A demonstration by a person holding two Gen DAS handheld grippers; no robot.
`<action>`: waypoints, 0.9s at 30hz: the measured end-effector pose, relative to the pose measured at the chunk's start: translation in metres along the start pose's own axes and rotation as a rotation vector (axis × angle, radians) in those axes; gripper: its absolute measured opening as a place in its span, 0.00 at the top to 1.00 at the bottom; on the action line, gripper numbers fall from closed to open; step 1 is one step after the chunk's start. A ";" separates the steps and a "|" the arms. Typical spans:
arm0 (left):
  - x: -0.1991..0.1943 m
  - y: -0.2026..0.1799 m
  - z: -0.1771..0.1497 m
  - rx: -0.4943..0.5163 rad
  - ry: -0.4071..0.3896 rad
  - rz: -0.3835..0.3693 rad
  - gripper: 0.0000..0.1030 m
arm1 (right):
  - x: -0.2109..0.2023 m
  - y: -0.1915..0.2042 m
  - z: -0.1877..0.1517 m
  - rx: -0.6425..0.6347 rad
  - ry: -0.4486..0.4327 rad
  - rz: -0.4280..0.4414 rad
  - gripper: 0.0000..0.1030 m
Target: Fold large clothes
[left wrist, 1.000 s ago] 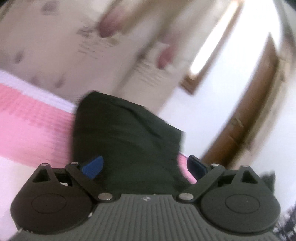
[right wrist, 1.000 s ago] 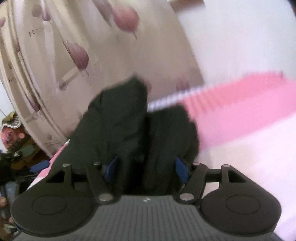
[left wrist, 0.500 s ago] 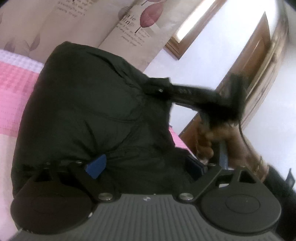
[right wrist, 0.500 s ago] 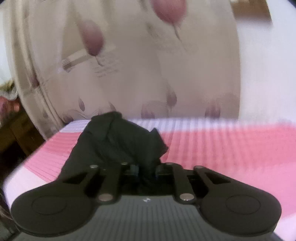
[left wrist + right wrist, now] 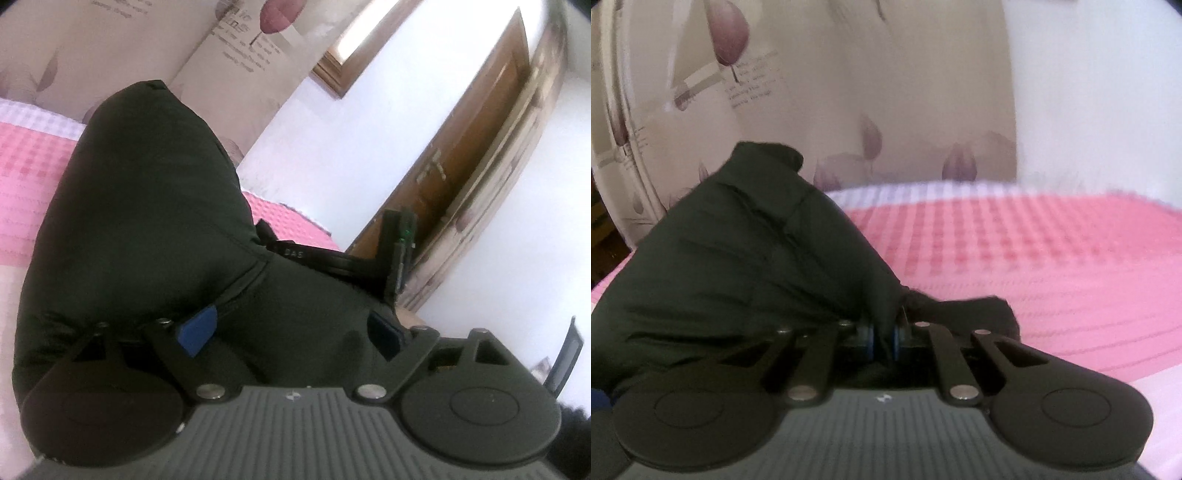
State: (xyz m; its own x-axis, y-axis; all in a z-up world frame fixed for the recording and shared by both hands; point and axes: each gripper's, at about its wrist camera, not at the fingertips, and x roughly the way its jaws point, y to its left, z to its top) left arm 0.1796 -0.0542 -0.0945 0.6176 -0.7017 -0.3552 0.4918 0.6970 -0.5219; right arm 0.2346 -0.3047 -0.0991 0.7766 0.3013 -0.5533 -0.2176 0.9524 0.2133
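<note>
A large dark green garment [image 5: 147,206] lies bunched on a pink and white checked bed cover [image 5: 22,173]. It also shows in the right wrist view [image 5: 738,251]. My left gripper [image 5: 291,332] is open, its blue pads spread wide with the cloth lying between and under them. My right gripper [image 5: 882,338] is shut on a fold of the garment, pinched between the blue pads. The right gripper's body [image 5: 369,258] shows in the left wrist view beyond the cloth.
A beige curtain [image 5: 849,92] with purple flower prints hangs behind the bed. A wooden door [image 5: 472,140] and white wall [image 5: 332,140] stand to the right. The pink cover [image 5: 1052,258] stretches to the right of the garment.
My right gripper went from open around the cloth to shut on it and has pulled it up. My left gripper stayed open and moved closer over the garment.
</note>
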 end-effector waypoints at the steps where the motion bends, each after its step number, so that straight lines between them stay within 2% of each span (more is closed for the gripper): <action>1: 0.003 -0.001 0.001 0.009 0.007 0.006 0.17 | 0.005 -0.002 -0.003 0.006 0.007 0.009 0.93; 8: 0.014 -0.001 -0.004 0.058 0.050 0.033 0.17 | 0.019 -0.002 -0.009 -0.054 0.043 0.025 0.94; 10: 0.015 -0.001 -0.004 0.063 0.063 0.044 0.16 | 0.018 -0.008 -0.001 -0.050 0.069 0.049 0.90; 12: 0.016 -0.001 -0.003 0.065 0.074 0.049 0.16 | 0.002 -0.014 0.012 -0.017 0.081 0.026 0.87; 13: 0.017 0.000 -0.001 0.055 0.073 0.051 0.16 | -0.012 -0.012 0.017 -0.010 0.053 0.000 0.85; 14: 0.017 0.000 0.000 0.048 0.073 0.054 0.16 | -0.036 -0.008 0.022 -0.017 -0.012 -0.011 0.85; 16: 0.019 -0.001 0.000 0.048 0.077 0.063 0.14 | -0.080 0.006 0.024 -0.043 -0.111 0.011 0.85; 18: 0.021 -0.005 0.000 0.055 0.083 0.074 0.11 | -0.116 0.030 0.015 -0.098 -0.140 0.054 0.85; 20: 0.022 -0.007 -0.001 0.060 0.087 0.082 0.09 | -0.138 0.054 -0.007 -0.170 -0.117 0.096 0.85; 23: 0.024 -0.010 -0.001 0.070 0.090 0.094 0.09 | -0.145 0.079 -0.047 -0.258 -0.055 0.055 0.85; 27: 0.026 -0.014 -0.001 0.087 0.096 0.109 0.09 | -0.140 0.080 -0.074 -0.257 -0.039 -0.002 0.87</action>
State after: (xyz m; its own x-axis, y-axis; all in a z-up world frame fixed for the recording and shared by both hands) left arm 0.1884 -0.0822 -0.0973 0.6112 -0.6289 -0.4806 0.4784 0.7773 -0.4087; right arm 0.0651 -0.2670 -0.0642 0.7982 0.3020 -0.5213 -0.3553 0.9347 -0.0025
